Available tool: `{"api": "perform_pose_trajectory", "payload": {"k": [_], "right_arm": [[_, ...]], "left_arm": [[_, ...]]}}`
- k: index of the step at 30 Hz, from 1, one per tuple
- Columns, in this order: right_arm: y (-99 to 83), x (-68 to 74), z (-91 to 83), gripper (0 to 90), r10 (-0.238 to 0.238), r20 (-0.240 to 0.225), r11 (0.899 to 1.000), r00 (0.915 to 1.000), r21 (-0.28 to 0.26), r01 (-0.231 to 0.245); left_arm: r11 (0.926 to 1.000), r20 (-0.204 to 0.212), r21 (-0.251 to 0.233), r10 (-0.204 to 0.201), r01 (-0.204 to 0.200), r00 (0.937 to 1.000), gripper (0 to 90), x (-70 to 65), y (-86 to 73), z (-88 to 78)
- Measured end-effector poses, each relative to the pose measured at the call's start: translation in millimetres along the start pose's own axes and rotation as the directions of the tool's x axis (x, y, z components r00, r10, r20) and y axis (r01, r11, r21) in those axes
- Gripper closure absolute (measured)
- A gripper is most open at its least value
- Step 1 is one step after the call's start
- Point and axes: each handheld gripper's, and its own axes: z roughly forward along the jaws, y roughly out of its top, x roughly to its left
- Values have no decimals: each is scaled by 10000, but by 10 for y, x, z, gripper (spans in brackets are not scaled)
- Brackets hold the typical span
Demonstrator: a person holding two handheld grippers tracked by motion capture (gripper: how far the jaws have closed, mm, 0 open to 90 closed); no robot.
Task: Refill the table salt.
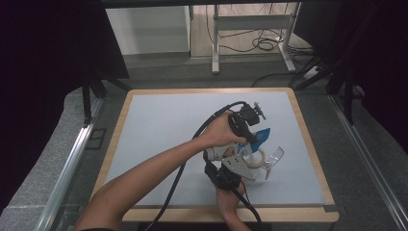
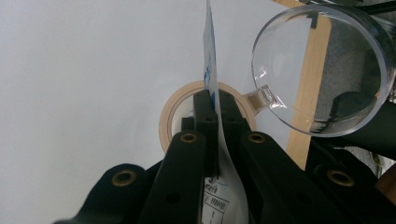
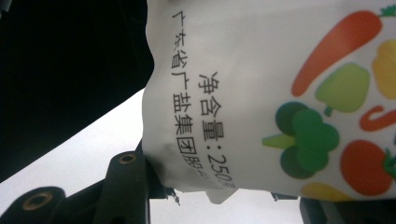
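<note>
A white pouch [image 1: 222, 153] with a blue top [image 1: 262, 136] hangs tilted over the table's right half. My left gripper [image 1: 253, 140] reaches across from the left and is shut on the pouch's thin top edge [image 2: 212, 60]; its jaws [image 2: 214, 100] meet on the sheet. My right gripper [image 1: 225, 160] comes up from the near edge, shut on the pouch's body [image 3: 261, 93], which carries printed vegetables and black text. Right under the pouch's top sits a jar's wooden-coloured round rim [image 2: 170, 116] [image 1: 254, 159]. Its clear hinged lid [image 2: 322, 70] [image 1: 275, 156] stands swung open to the right.
The light grey mat [image 1: 163, 130] lies in a wooden-edged table top [image 1: 308, 139]. Black cables trail from both grippers toward the near edge. Beyond the table stand dark curtains, a desk frame [image 1: 250, 21] and floor cables.
</note>
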Motion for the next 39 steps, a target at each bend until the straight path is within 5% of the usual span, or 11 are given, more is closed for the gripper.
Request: {"api": "perform_pose_trajectory", "payload": {"k": [39], "right_arm": [[5,-16,0,527,-35,58,10000,10000,19,35]], "left_arm": [[10000,36,65,40,-40,10000,900,-7,18,33]]}}
